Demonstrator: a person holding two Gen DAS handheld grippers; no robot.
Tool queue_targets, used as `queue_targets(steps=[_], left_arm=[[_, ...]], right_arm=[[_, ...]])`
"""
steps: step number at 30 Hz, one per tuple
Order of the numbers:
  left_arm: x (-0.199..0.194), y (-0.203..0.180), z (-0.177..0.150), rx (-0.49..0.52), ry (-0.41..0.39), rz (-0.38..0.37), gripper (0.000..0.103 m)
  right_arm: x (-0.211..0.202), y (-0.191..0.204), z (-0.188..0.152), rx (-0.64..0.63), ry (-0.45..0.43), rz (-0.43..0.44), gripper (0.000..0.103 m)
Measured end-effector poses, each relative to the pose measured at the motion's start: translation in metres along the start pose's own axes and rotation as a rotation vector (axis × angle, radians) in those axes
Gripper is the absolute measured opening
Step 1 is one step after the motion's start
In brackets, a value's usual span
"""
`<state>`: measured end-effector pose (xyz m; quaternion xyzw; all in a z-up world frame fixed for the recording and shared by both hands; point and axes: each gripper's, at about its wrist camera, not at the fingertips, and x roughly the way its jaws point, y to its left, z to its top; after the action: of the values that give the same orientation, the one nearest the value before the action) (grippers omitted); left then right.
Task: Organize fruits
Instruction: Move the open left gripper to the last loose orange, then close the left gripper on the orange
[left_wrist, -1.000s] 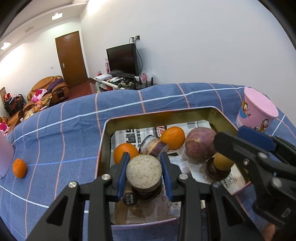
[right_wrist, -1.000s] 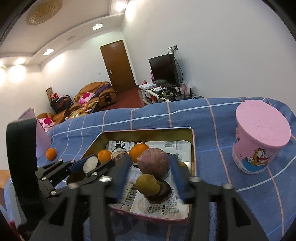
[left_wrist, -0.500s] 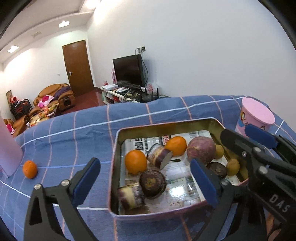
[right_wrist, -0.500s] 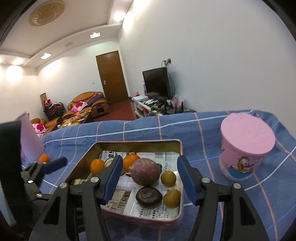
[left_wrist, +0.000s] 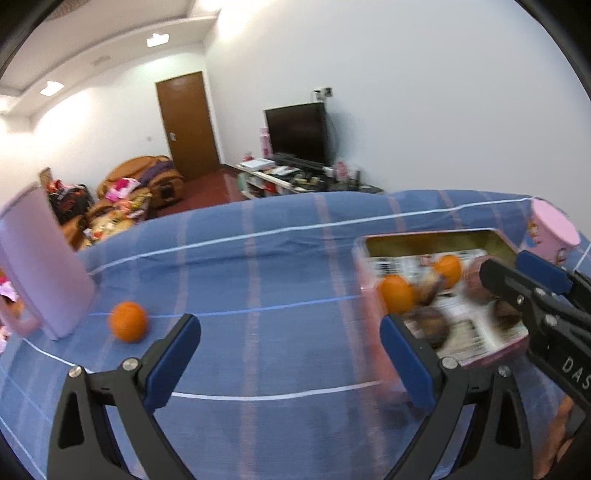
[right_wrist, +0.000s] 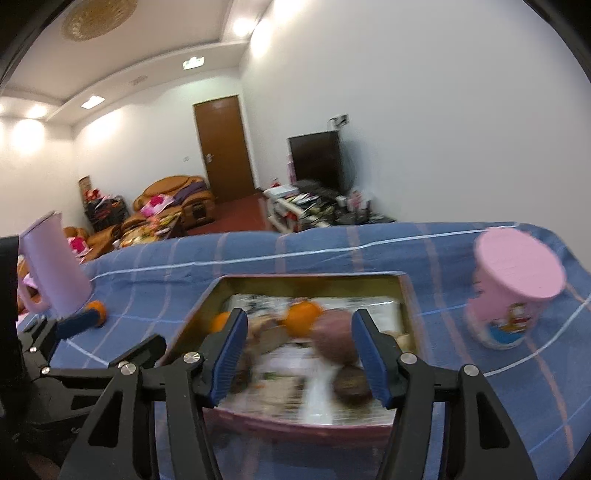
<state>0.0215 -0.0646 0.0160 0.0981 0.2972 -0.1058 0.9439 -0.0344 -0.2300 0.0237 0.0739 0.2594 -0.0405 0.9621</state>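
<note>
Fruit sorting nearly done, one orange left out

Left to right. Pink pitcher (left_wrist: 40, 266) stands at the far left of the blue checked worktop (left_wrist: 258, 266). Just beside it a stray orange (left_wrist: 128, 320) sits loose on the cloth, well apart from the tin. Left gripper (left_wrist: 290, 354) hangs over bare cloth between that orange and the tin, jaws wide apart, nothing between them. It looks aimed more toward the stray orange than the tin.

Further right, the open tin tray (right_wrist: 404, 295), lined with newsprint, holds the rest: two oranges (right_wrist: 303, 318), a round purple fruit (right_wrist: 334, 338), a dark halved fruit (right_wrist: 351, 380), plus small blurred pieces I cannot identify. Right gripper (right_wrist: 298, 360) hovers over the near edge of the tray, jaws partly apart and closing slightly; tray fruit shows behind the gap, but the pads press on nothing, so no grip. Pink lidded cup (right_wrist: 513, 291) stands at the far right, clear of the tray.

Progress, as judged: most fruit is already in the tray. Left to do: fetch the stray orange by the pitcher and drop it in, likely a left-hand job. Motion blur hides whether the tray pieces are sorted by kind; cannot tell.
</note>
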Motion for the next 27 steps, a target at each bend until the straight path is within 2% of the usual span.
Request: queue_targets(steps=[6, 8, 12, 13, 14, 16, 18, 20, 23, 27], left_arm=[[0.011, 0.074, -0.009, -0.041, 0.037, 0.121, 0.100], [0.016, 0.102, -0.012, -0.065, 0.052, 0.176, 0.099], [0.027, 0.149, -0.013, -0.132, 0.087, 0.205, 0.098], [0.031, 0.160, -0.013, -0.152, 0.099, 0.209, 0.095], [0.035, 0.167, -0.012, -0.170, 0.110, 0.199, 0.087], [0.045, 0.187, -0.011, -0.235, 0.141, 0.150, 0.079], [0.054, 0.201, -0.010, -0.292, 0.163, 0.118, 0.077], [0.062, 0.212, -0.008, -0.336, 0.169, 0.084, 0.065], [0.076, 0.221, -0.002, -0.396, 0.189, 0.009, 0.065], [0.090, 0.224, -0.002, -0.445, 0.217, -0.068, 0.059]], right_arm=[[0.022, 0.066, 0.001, -0.057, 0.044, 0.100, 0.060], [0.033, 0.093, 0.000, -0.084, 0.078, 0.150, 0.043], [0.054, 0.128, -0.001, -0.090, 0.124, 0.226, 0.041], [0.062, 0.138, 0.000, -0.082, 0.147, 0.260, 0.041], [0.070, 0.146, 0.000, -0.064, 0.170, 0.291, 0.041], [0.086, 0.158, 0.001, -0.022, 0.221, 0.351, 0.042], [0.102, 0.168, -0.001, 0.017, 0.282, 0.410, 0.042], [0.113, 0.178, -0.005, 0.063, 0.323, 0.441, 0.042], [0.137, 0.182, -0.012, 0.184, 0.393, 0.519, 0.042], [0.153, 0.196, -0.020, 0.195, 0.441, 0.560, 0.042]])
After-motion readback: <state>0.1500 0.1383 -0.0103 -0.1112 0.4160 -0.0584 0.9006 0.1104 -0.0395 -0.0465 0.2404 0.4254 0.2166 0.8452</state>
